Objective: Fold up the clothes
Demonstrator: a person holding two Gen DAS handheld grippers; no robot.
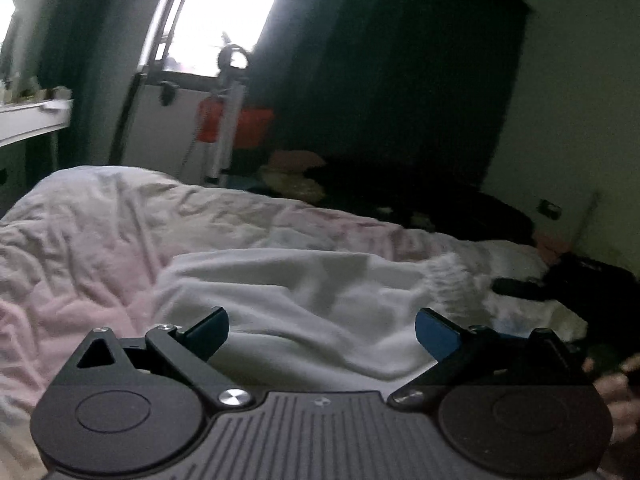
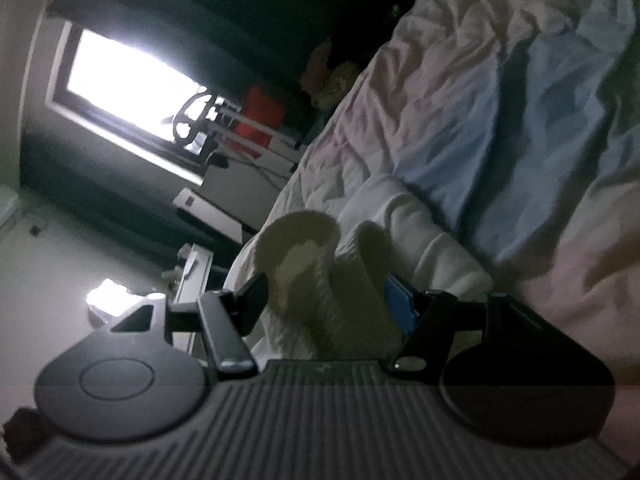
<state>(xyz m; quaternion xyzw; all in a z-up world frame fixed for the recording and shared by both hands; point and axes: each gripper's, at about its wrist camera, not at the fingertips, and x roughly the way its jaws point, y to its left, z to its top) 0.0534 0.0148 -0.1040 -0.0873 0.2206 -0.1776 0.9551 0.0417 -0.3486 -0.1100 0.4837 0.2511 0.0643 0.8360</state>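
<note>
We find a wide bed covered with a crumpled pale pink quilt (image 1: pixel 100 232), which fills the middle of the left wrist view and the upper right of the right wrist view, where part of it reads light blue. Behind the bed stands a bright window (image 1: pixel 224 16) set in a dark wall, with an orange-red object (image 1: pixel 252 128) below it that is too blurred for us to identify.

On the quilt lies a white fleecy garment with a ribbed cuff (image 1: pixel 304 300), spread in soft folds just ahead of the left gripper (image 1: pixel 322 334). We note that this gripper's black and blue fingers stand wide apart, with nothing between them; the garment lies beyond and below the tips, and we see no contact.

The right gripper (image 2: pixel 324 300) is rolled onto its side, so the room appears tilted in its view. Its fingers stand partly apart and are closed on a bunched ribbed end of the white garment, which bulges out in two rounded lobes between the black finger and the blue pad (image 2: pixel 398 308)

A hand (image 1: pixel 616 384) shows, blurred, at the right edge of the left wrist view
</note>
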